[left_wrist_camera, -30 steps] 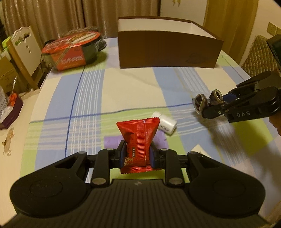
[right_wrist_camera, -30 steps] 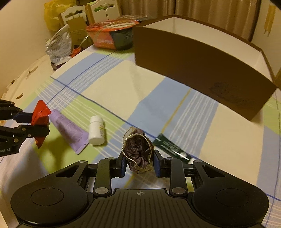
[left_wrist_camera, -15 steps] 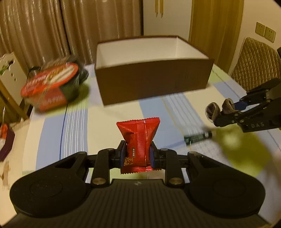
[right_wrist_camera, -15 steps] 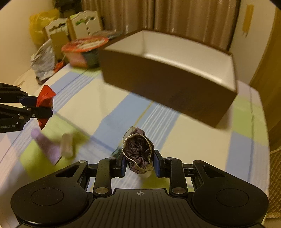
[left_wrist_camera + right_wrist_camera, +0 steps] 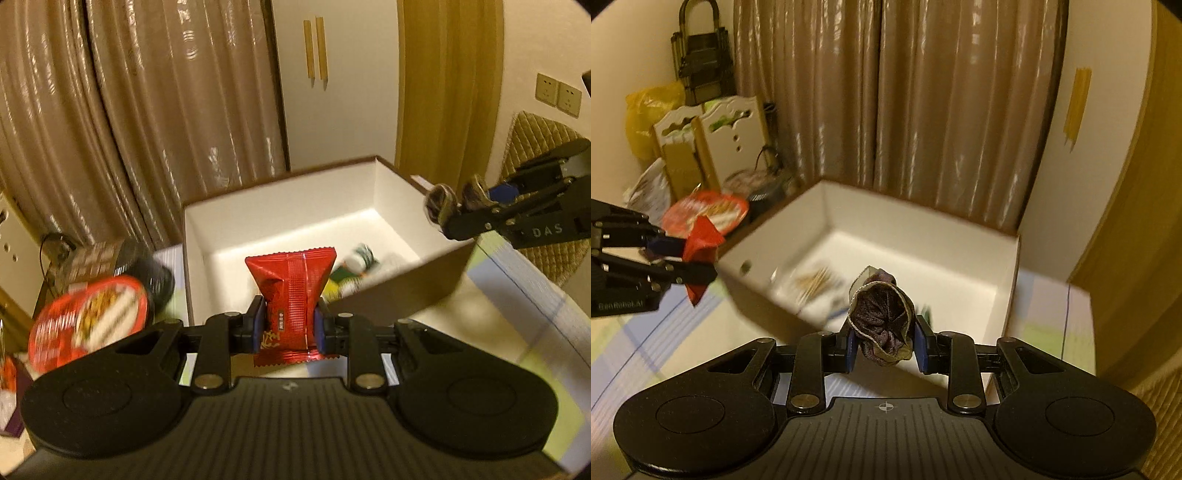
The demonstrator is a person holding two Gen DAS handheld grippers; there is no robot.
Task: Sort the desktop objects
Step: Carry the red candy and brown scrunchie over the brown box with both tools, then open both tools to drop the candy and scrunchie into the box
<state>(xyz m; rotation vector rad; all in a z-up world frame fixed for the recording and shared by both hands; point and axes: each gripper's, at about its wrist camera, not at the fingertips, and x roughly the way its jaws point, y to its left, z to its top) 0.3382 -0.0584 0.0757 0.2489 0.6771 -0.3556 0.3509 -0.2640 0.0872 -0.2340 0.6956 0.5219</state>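
Box (image 5: 406, 284) sits on tabletop (image 5: 517, 306), open, white inside; several small items already lie blurred on its floor, so we judge sorting partly done. Left hand-held gripper (image 5: 290, 325) clamped tight on red packet (image 5: 291, 291), held near box's front wall. Right hand-held gripper (image 5: 886, 341) closed on dark pouch (image 5: 881, 317), held over box's near corner. Left to do, we judge: release both into box. Red-lidded bowl (image 5: 88, 325) stands beside box; whether it belongs in sort, we cannot tell.

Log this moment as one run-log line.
left claw: shut on red snack packet | right claw: shut on fabric pouch | both near open box
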